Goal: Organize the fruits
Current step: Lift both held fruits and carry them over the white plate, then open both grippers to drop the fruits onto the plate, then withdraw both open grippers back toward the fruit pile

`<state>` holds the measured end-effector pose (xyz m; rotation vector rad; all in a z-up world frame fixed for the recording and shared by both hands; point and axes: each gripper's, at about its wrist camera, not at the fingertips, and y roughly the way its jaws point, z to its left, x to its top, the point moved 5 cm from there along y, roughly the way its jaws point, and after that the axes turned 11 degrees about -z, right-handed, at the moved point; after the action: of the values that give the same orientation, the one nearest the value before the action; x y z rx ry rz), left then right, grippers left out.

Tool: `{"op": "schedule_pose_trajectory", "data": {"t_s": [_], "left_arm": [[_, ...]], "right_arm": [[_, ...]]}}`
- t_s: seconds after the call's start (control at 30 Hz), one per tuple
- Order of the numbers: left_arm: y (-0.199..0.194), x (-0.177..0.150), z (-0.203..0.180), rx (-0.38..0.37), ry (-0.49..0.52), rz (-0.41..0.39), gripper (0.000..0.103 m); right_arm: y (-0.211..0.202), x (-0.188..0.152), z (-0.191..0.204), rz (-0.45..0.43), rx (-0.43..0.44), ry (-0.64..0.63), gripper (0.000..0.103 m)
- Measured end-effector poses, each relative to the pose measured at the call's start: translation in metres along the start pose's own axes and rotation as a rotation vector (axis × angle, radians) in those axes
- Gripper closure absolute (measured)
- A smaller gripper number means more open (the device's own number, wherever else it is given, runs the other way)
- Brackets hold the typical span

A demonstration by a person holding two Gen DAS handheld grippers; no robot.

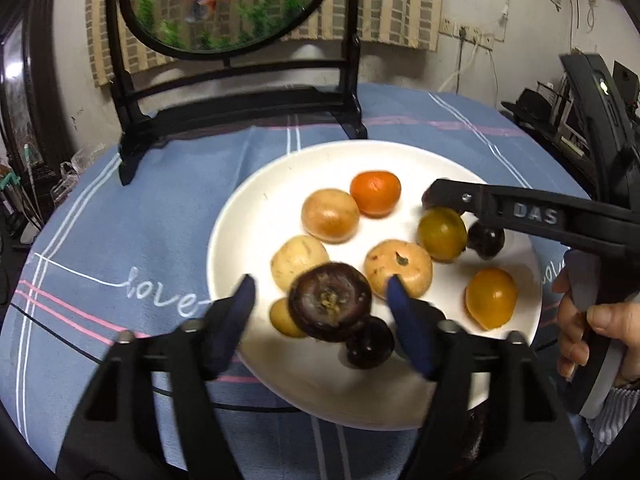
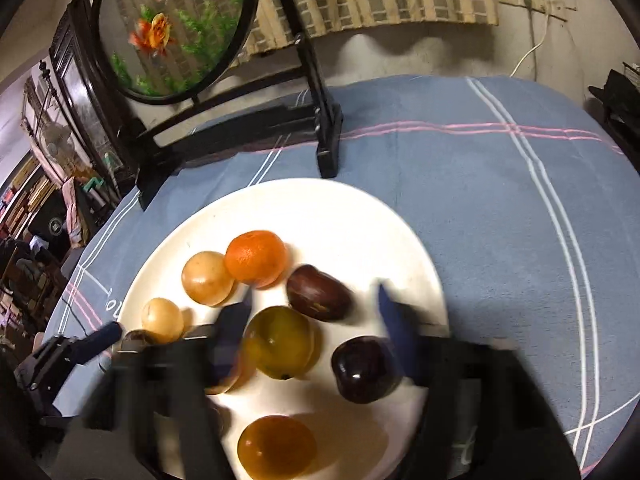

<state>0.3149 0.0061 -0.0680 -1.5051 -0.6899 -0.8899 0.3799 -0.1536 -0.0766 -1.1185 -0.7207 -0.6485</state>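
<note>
A white plate (image 1: pixel 280 184) on the blue cloth holds several fruits: an orange tangerine (image 1: pixel 375 193), tan round ones (image 1: pixel 330 216), a yellow-green one (image 1: pixel 442 234), an orange-yellow one (image 1: pixel 491 298) and dark purple ones (image 1: pixel 486 238). My left gripper (image 1: pixel 322 310) is open over the plate's near side. A blurred dark purple fruit (image 1: pixel 330 306) sits between its blue pads with a gap on each side, resting against another dark fruit (image 1: pixel 370 344). In the right wrist view my right gripper (image 2: pixel 314 316) is open, above the yellow-green fruit (image 2: pixel 280 342) and a reddish-brown fruit (image 2: pixel 320 294); neither is touched.
A black-framed round goldfish screen (image 1: pixel 236 4) stands on the table behind the plate. The blue tablecloth (image 1: pixel 120 240) carries white and pink stripes and the word "love". A person's hand (image 1: pixel 584 320) holds the right gripper's handle. Cluttered furniture lies beyond the table's left edge (image 2: pixel 36 240).
</note>
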Motion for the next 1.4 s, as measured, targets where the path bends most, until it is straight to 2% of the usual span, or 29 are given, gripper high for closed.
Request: {"op": "schedule_pose_trajectory", "data": {"t_s": [0.1,0.23,0.33,0.4,0.57,0.63,0.67,0.7,0.8,1.03,1.4], "left_arm": [[-0.004,0.003,0.003,0.0,-0.011,-0.007,0.029],[-0.011,0.006,0.012,0.017,-0.033,-0.025,0.023],[-0.021,0.009,0.021,0.013,-0.075,-0.038,0.019],[-0.032,0.009,0.028,0.012,-0.111,-0.057,0.015],[-0.054,-0.011,0.028,-0.008,-0.131,-0.046,0.014],[-0.065,-0.026,0.022,-0.002,-0.101,-0.036,0.013],[-0.069,-0.032,0.02,0.001,-0.085,-0.036,0.012],[-0.072,-0.038,0.018,0.006,-0.064,-0.034,0.01],[-0.082,-0.055,0.01,-0.001,-0.021,-0.012,0.01],[-0.089,-0.067,-0.005,-0.063,0.024,0.003,0.01],[-0.084,-0.073,-0.016,-0.129,0.025,0.046,0.01]], "right_arm": [[-0.011,0.009,0.002,-0.038,0.003,-0.009,0.032],[-0.037,0.02,0.007,-0.072,0.026,0.027,0.032],[-0.07,0.026,0.017,-0.103,0.083,0.079,0.026],[-0.096,0.026,0.021,-0.132,0.114,0.104,0.024],[-0.144,0.003,0.023,-0.153,0.119,0.097,0.023],[-0.16,-0.017,0.015,-0.175,0.111,0.111,0.008],[-0.164,-0.024,0.011,-0.179,0.102,0.116,0.003],[-0.169,-0.035,0.005,-0.18,0.088,0.118,0.003],[-0.171,-0.057,-0.009,-0.133,0.057,0.128,0.003],[-0.169,-0.062,-0.029,-0.101,0.076,0.263,0.003],[-0.17,-0.066,-0.027,-0.082,0.073,0.266,0.003]]}}
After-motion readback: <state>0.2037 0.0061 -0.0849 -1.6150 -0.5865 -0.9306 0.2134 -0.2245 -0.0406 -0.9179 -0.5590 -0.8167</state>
